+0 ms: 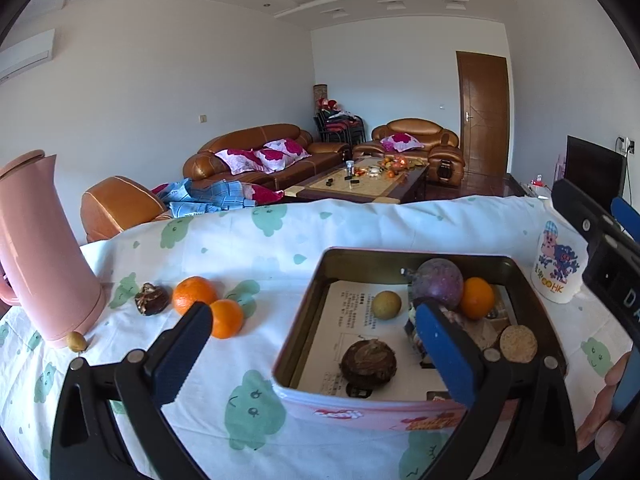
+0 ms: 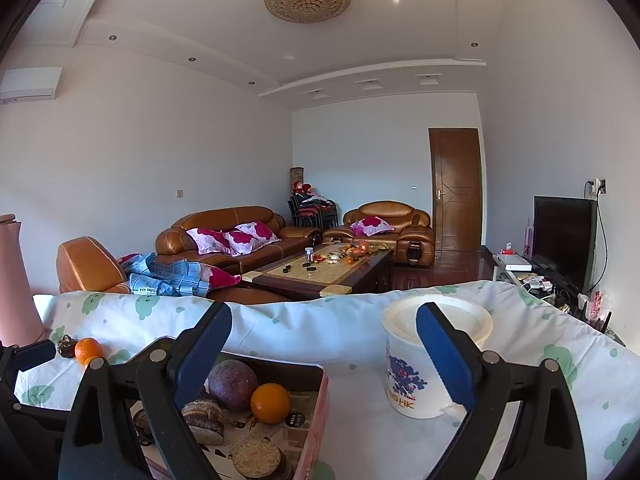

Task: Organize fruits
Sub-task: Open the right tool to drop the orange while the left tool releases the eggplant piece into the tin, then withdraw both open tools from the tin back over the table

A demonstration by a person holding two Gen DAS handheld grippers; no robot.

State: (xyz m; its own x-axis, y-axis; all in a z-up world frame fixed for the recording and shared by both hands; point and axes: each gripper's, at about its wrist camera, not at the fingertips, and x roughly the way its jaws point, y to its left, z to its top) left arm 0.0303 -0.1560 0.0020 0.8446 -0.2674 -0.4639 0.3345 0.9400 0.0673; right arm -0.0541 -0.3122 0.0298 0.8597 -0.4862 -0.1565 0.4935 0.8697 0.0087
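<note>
A square metal tin (image 1: 308, 292) sits on the cloud-print tablecloth and holds a purple passion fruit (image 1: 438, 282), an orange (image 1: 476, 298), a small yellow-green fruit (image 1: 386, 305), a dark brown round fruit (image 1: 368, 364) and a tan round one (image 1: 519, 343). Left of the tin lie two oranges (image 1: 194, 294) (image 1: 226, 318), a dark brown fruit (image 1: 151, 299) and a small kiwi-like fruit (image 1: 76, 341). My left gripper (image 1: 312, 336) is open and empty above the tin's near edge. My right gripper (image 2: 324, 344) is open and empty, above the tin (image 2: 320, 396) and cup.
A pink jug (image 1: 44, 252) stands at the table's left. A white printed cup (image 1: 558, 264) stands right of the tin; it also shows in the right wrist view (image 2: 412, 376). Beyond the table's far edge are brown sofas (image 1: 256, 152), a coffee table and a TV (image 2: 564, 236).
</note>
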